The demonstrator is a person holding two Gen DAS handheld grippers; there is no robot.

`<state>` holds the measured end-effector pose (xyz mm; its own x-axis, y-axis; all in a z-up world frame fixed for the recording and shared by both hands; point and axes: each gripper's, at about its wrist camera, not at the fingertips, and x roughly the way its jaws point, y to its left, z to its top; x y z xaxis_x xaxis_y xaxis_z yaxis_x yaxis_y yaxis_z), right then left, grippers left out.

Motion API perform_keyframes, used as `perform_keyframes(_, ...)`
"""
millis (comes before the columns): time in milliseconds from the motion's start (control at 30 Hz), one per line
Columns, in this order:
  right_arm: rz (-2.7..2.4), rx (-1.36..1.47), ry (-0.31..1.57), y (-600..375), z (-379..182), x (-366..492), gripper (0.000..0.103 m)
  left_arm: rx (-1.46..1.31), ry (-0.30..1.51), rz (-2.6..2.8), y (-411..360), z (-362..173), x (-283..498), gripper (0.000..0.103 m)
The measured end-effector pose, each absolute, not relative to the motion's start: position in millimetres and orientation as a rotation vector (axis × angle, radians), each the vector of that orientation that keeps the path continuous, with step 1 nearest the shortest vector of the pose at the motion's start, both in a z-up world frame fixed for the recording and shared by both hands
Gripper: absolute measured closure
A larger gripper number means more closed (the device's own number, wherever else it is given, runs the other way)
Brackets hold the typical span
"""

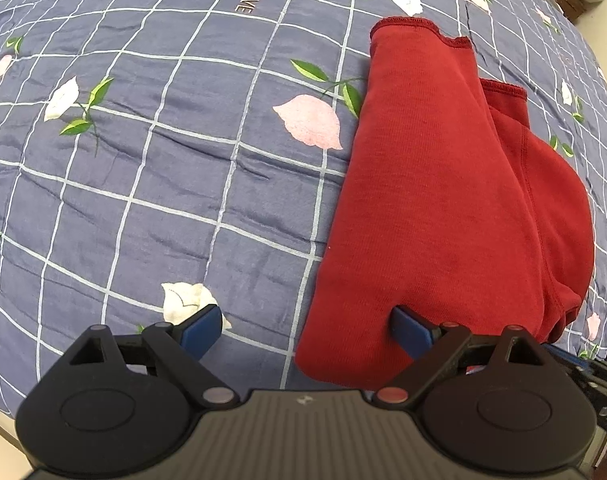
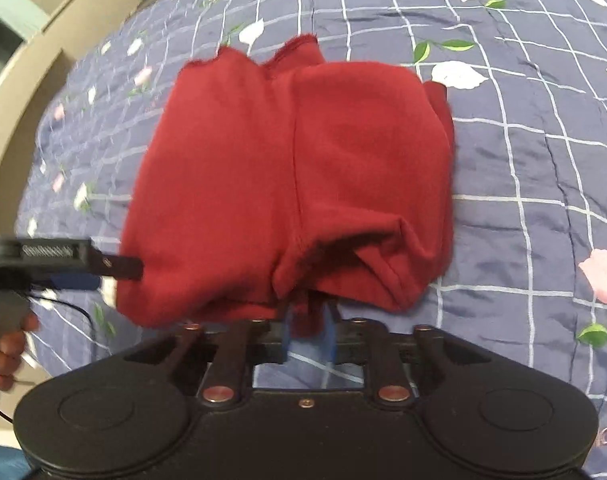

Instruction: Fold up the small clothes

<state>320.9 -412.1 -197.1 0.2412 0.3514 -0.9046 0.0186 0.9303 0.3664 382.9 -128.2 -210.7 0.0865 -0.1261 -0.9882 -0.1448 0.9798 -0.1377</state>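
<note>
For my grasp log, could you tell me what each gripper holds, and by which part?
The right gripper pinches the dark red knit garment at its bunched near edge. The left gripper is open and grips nothing, one finger lying on the cloth.

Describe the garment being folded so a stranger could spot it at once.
Start at the blue checked quilt printed with roses. On it lies the shorts, partly folded. They are the only plain dark red cloth there, with stitched leg hems.

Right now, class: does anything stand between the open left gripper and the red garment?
Nothing visible does. The left gripper is open at the red garment, one finger already touching the near edge. Only bedspread lies between its fingers.
</note>
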Motion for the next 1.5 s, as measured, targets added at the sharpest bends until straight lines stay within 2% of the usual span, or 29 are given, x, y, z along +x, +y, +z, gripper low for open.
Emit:
perform_keyframes(33,0.233,0.346,1.305,-413.7,-194.7,321.5,0.077,-0.220,1.489,0.014,-128.5,-210.6,383.6,0.009)
perform_keyframes(67,0.236,0.361,1.299,-415.0,-193.0,322.3,0.070,-0.217,1.490,0.014,-129.0,-210.7,384.3,0.009)
perform_keyframes(133,0.230,0.399,1.287,-417.3,-192.0,324.9,0.063,-0.210,1.491,0.012,-130.2,-210.9,385.2,0.009)
perform_keyframes(233,0.200,0.447,1.299,-418.4,-198.7,331.1,0.063,-0.206,1.493,0.010,-130.4,-211.4,385.4,0.009)
perform_keyframes(300,0.172,0.457,1.324,-417.3,-205.4,334.9,0.076,-0.208,1.496,0.006,-130.8,-212.1,385.4,0.009)
perform_keyframes(333,0.167,0.446,1.329,-415.6,-206.8,336.0,0.096,-0.208,1.497,0.005,-131.1,-212.4,385.5,0.009)
perform_keyframes(600,0.151,0.358,1.349,-416.5,-209.4,333.6,0.098,-0.216,1.502,0.004,-129.4,-215.2,385.7,0.008)
perform_keyframes(633,0.140,0.355,1.354,-417.8,-210.5,333.2,0.103,-0.214,1.502,0.006,-129.2,-215.5,386.0,0.008)
perform_keyframes(733,0.121,0.355,1.371,-423.8,-214.1,329.9,0.103,-0.215,1.504,0.007,-129.0,-216.3,386.3,0.008)
perform_keyframes(800,0.141,0.381,1.370,-429.0,-212.8,326.8,0.095,-0.219,1.500,0.001,-128.4,-215.5,386.3,0.008)
perform_keyframes(867,0.146,0.416,1.368,-434.6,-210.0,325.8,0.070,-0.227,1.488,-0.016,-127.7,-212.9,385.4,0.008)
perform_keyframes(900,0.142,0.437,1.359,-439.0,-207.5,324.2,0.060,-0.234,1.481,-0.024,-127.0,-211.2,384.9,0.006)
perform_keyframes(967,0.127,0.461,1.339,-446.1,-203.7,322.8,0.022,-0.256,1.455,-0.036,-125.0,-206.4,383.9,0.005)
perform_keyframes(1033,0.101,0.478,1.316,-454.4,-200.3,322.6,0.012,-0.283,1.425,-0.052,-122.9,-201.2,384.0,0.003)
perform_keyframes(1167,0.048,0.508,1.296,-469.2,-201.5,330.8,0.005,-0.301,1.372,-0.059,-123.1,-194.3,392.0,0.001)
perform_keyframes(1400,-0.040,0.538,1.277,-471.7,-221.6,374.5,0.005,-0.262,1.387,-0.025,-134.1,-208.3,422.0,0.001)
perform_keyframes(1500,-0.072,0.569,1.283,-471.6,-233.1,391.1,0.016,-0.240,1.417,-0.022,-138.1,-216.5,433.5,0.001)
